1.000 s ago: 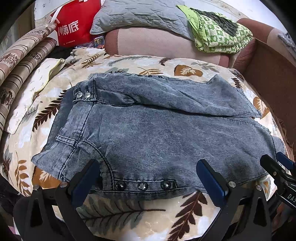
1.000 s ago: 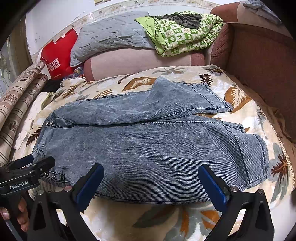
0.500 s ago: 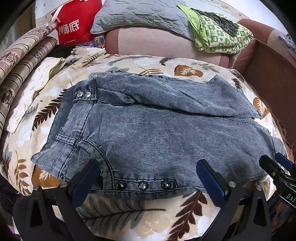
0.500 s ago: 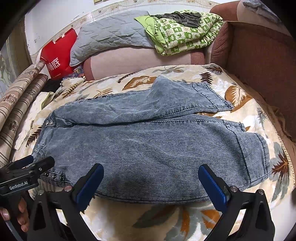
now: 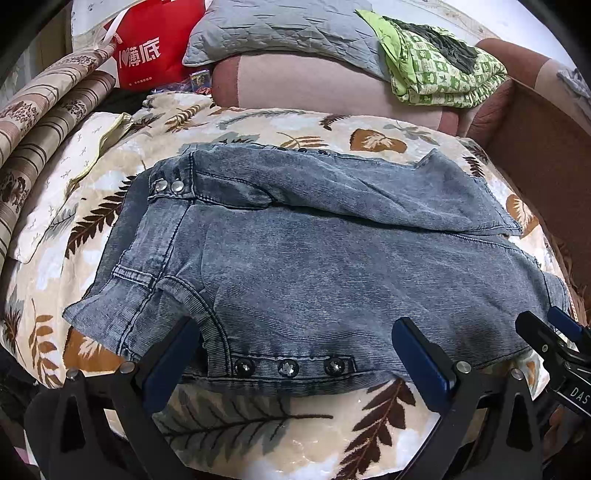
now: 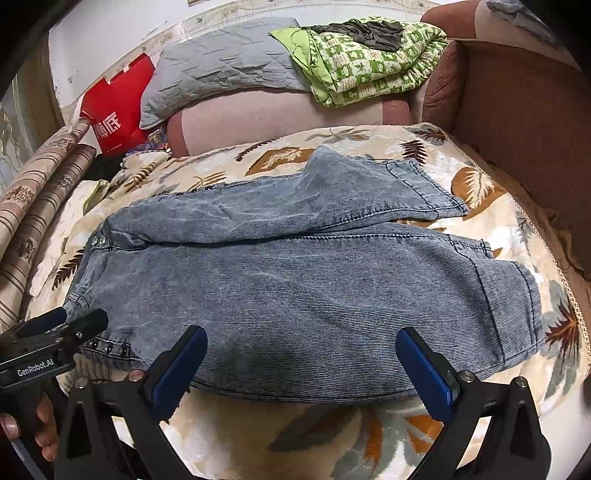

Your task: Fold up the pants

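Note:
Blue-grey denim pants lie flat on a leaf-patterned blanket, waist to the left, legs to the right, also in the right wrist view. The far leg lies partly folded over the near one. My left gripper is open, its blue pads astride the near hem by three rivets. My right gripper is open over the near edge of the near leg. Each gripper shows in the other's view, the left one and the right one.
The leaf-patterned blanket covers a sofa seat. A brown armrest rises at right. At the back lie a grey pillow, a green checked quilt and a red bag. Striped fabric is at left.

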